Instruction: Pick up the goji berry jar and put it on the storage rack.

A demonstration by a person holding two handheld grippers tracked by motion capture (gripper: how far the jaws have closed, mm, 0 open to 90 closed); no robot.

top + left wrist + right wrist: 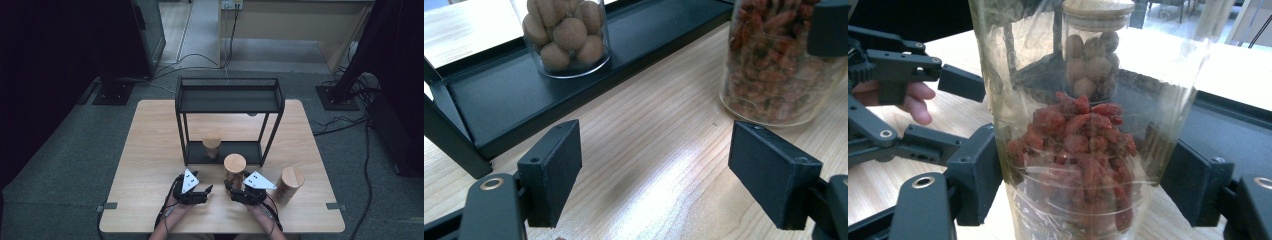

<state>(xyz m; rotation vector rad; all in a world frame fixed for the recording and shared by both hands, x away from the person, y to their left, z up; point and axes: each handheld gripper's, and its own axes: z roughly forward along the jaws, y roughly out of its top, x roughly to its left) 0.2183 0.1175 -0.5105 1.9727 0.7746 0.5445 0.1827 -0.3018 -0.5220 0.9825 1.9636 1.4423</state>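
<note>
My right claw (pixel 1083 190) grips a jar of red berries (pixel 1083 150) on the table (pixel 150 150); my left claw (pixel 654 170) gapes wide, holding nothing.

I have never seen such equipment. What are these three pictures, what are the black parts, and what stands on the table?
A person holds a hand tool in each hand: the left gripper and the right gripper. One camera looks down from above; one rides on each gripper, looking along its black jaws. On the wooden table stands a black rack holding a jar of brown balls. The right gripper's jaws are around a jar of red dried fruit. A third jar stands to the right. The left gripper is open.
</note>
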